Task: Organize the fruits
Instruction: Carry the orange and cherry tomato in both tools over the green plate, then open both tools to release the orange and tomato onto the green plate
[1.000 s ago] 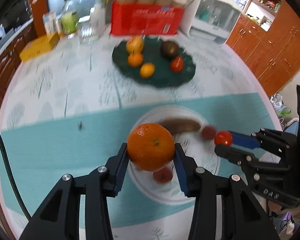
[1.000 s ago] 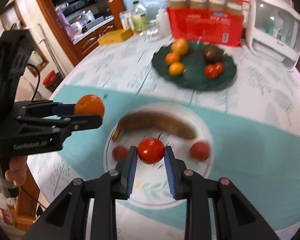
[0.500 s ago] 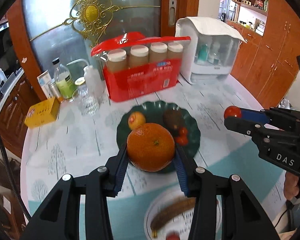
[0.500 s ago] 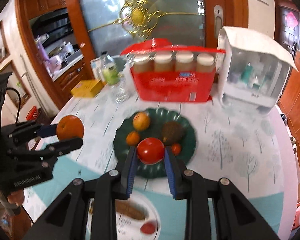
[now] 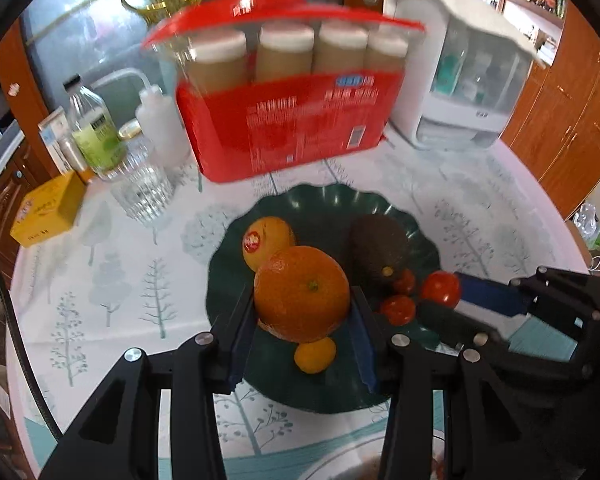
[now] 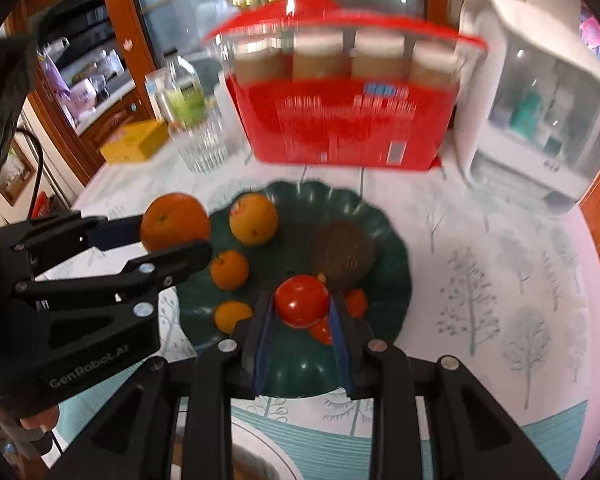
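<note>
Left wrist view: the left gripper [image 5: 302,316] pinches a large orange [image 5: 302,294] between its fingers, held above the near half of the green plate [image 5: 228,276] on the bench [image 5: 112,264]. On that plate lie a stickered orange [image 5: 266,240], a dark avocado [image 5: 378,246], two small tomatoes [image 5: 398,308] and a small tangerine [image 5: 314,355]. The right gripper [image 5: 440,300] pinches a tomato [image 5: 440,289] over the plate's right edge.

Right wrist view: the right gripper [image 6: 302,312] clamps the tomato [image 6: 302,300] above the plate [image 6: 388,256]; the left gripper [image 6: 176,236] grips the orange [image 6: 175,222] at the plate's left rim. A red box [image 6: 340,128] stands behind the plate.
</note>
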A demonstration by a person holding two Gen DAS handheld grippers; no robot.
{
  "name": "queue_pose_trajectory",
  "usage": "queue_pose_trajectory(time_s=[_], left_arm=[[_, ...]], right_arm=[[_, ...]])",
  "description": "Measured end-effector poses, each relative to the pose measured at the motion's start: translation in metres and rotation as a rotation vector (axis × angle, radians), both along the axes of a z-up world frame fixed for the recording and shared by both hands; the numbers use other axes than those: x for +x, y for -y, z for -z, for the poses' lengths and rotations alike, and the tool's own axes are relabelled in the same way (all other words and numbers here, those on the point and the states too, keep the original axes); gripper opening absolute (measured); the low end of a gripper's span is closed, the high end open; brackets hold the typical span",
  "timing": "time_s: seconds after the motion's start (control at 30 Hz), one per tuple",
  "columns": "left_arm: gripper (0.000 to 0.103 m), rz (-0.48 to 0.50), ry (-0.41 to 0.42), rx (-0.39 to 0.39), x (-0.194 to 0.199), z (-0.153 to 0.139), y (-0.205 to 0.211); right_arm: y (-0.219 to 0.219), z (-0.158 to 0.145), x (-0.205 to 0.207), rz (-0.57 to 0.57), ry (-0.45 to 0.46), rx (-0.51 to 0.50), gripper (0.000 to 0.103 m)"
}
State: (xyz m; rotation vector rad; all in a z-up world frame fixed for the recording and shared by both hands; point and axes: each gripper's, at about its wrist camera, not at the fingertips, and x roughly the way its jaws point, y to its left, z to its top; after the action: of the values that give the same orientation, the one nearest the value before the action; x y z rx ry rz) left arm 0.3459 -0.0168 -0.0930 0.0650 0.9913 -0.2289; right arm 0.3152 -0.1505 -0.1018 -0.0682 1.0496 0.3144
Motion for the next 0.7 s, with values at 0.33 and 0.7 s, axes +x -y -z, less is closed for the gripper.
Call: queue_pose_trajectory(time_s=[0.33,0.7], left_arm=[[0.043,0.006,-0.052,0.001,0.02,0.043,0.002],[0.083,0.011,-0.021,0.06,0.016,0.045,0.006]], right_arm=[[-0.008,0.042,0.004,-0.039,-0.072,-0.032,0.028],[-0.008,0.049,0.004,-0.048,-0.068,-0.028,0.051]])
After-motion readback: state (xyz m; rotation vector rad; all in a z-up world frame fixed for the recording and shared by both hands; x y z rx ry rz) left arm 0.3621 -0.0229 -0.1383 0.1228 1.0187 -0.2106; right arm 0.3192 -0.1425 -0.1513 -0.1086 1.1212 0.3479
